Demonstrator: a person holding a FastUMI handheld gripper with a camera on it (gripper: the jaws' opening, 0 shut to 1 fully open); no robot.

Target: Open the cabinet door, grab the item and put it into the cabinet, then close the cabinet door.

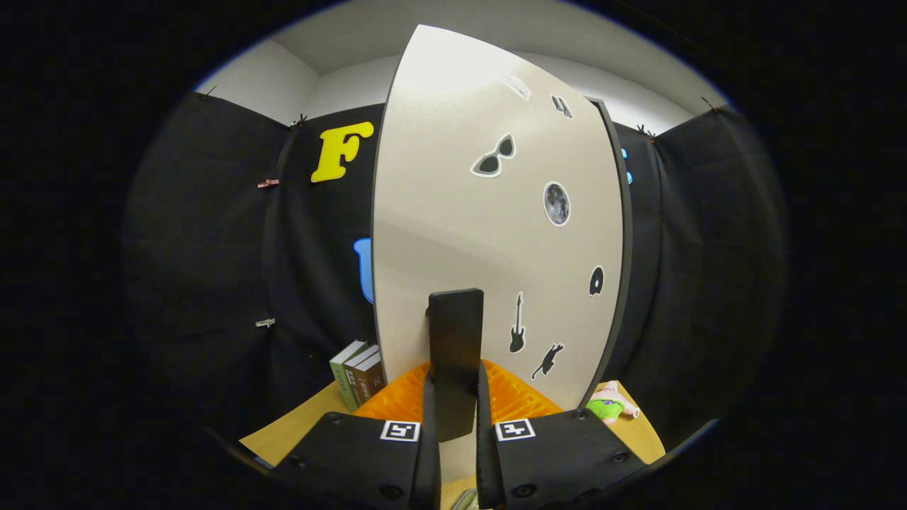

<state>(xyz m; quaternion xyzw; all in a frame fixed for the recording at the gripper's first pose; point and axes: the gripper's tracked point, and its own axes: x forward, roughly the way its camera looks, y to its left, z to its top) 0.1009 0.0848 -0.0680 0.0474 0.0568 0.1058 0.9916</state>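
Observation:
A pale cabinet door (pixel 489 234) with several black stickers stands close in front of me. Its flat black handle (pixel 455 354) sticks out toward me, and my gripper (pixel 453 407) is shut on the handle, one finger pressing on each side. The door's dark edge and the cabinet body (pixel 623 234) lie to the right of the door. A small plush toy (pixel 609 405) in green and pink lies on the wooden table (pixel 297 425) just right of the fingers, past the door's lower corner.
Three upright books (pixel 358 372) stand on the table to the left of the door. Black cloth booth walls close in on both sides. A white wall and ceiling show above.

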